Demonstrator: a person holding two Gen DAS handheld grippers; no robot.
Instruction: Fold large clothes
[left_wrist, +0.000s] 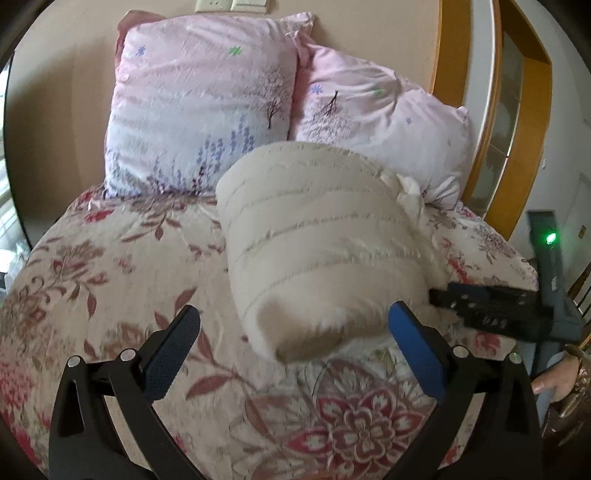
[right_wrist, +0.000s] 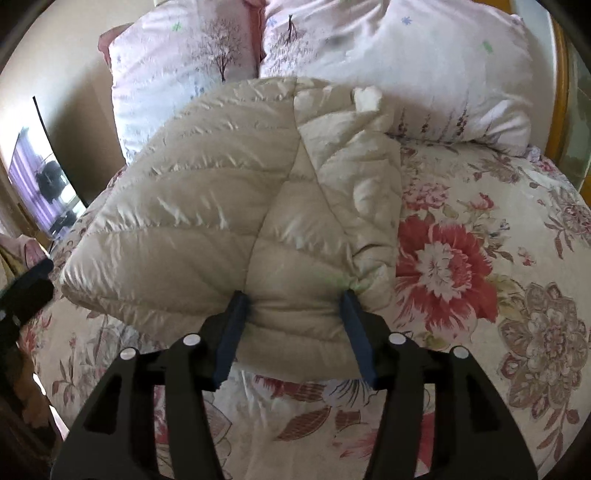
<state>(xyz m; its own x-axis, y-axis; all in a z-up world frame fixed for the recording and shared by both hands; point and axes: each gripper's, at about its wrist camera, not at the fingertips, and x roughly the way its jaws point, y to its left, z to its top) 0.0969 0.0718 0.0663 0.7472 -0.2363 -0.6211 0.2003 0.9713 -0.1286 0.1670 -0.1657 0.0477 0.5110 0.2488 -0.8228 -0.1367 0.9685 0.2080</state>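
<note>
Bed with floral bedspread (left_wrist: 110, 266); two pink pillows (left_wrist: 199, 107) against beige wall (left_wrist: 55, 92). Wall switches (left_wrist: 232, 4) above. Wooden door frame (left_wrist: 447, 66) at right.

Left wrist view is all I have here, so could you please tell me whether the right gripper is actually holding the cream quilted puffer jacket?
Observer: Yes. In the right wrist view, the right gripper has its blue fingers pressed into the near edge of the cream quilted puffer jacket, which bulges between them.
Operator: Thank you. Is the jacket fully folded?
Observer: It looks folded over; a panel lies across its right side.
Operator: And where is my left gripper?
Observer: Only a dark part of it shows at the left edge, beside the jacket.
</note>
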